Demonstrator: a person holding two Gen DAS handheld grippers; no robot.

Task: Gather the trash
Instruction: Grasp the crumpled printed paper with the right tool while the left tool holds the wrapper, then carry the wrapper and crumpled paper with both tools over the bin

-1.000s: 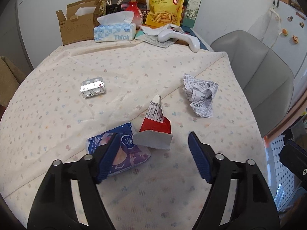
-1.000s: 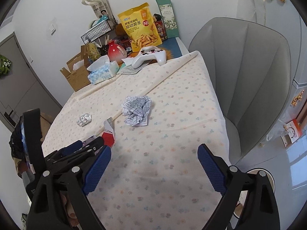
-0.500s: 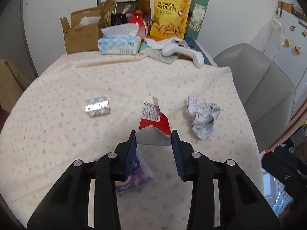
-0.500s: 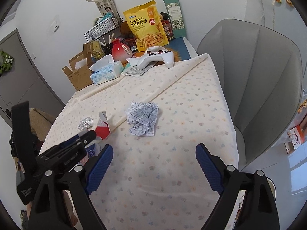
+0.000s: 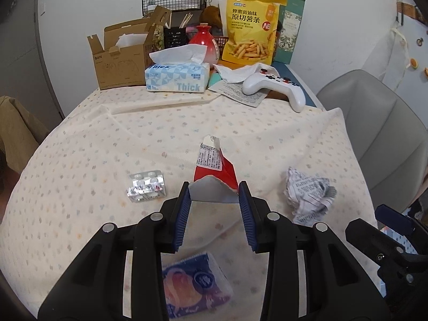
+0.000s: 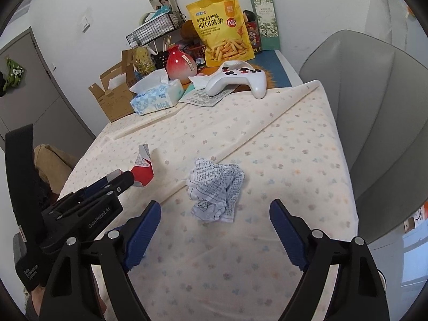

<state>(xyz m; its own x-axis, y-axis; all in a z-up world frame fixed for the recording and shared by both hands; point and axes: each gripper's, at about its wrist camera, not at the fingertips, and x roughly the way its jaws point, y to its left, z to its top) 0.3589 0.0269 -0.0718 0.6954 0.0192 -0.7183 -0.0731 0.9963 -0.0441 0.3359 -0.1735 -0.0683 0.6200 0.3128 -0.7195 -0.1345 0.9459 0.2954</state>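
Observation:
A torn red and white carton (image 5: 214, 164) is lifted slightly off the flowered tablecloth (image 5: 80, 160), and my left gripper (image 5: 214, 190) is shut on its white lower end. Seen from the right wrist, the carton (image 6: 143, 172) sticks out of the left gripper (image 6: 117, 179). A crumpled printed paper (image 6: 215, 191) lies just at the tips of my right gripper (image 6: 215, 208). Its jaws are closing, and the pads stand clear of the paper on both sides. A silver blister pack (image 5: 146, 186) and a purple tissue packet (image 5: 192, 281) lie on the cloth near the left gripper.
At the table's far end stand a cardboard box (image 5: 120, 58), a tissue box (image 5: 176, 76), a red vase (image 5: 207, 42), a yellow snack bag (image 5: 251, 28) and a white game controller (image 5: 272, 84). A grey chair (image 6: 374, 123) stands against the table's right edge.
My left gripper shut on the carton and carried it forward, leaving the purple packet behind under the fingers. My right gripper moved up to the crumpled paper and its jaws narrowed a little.

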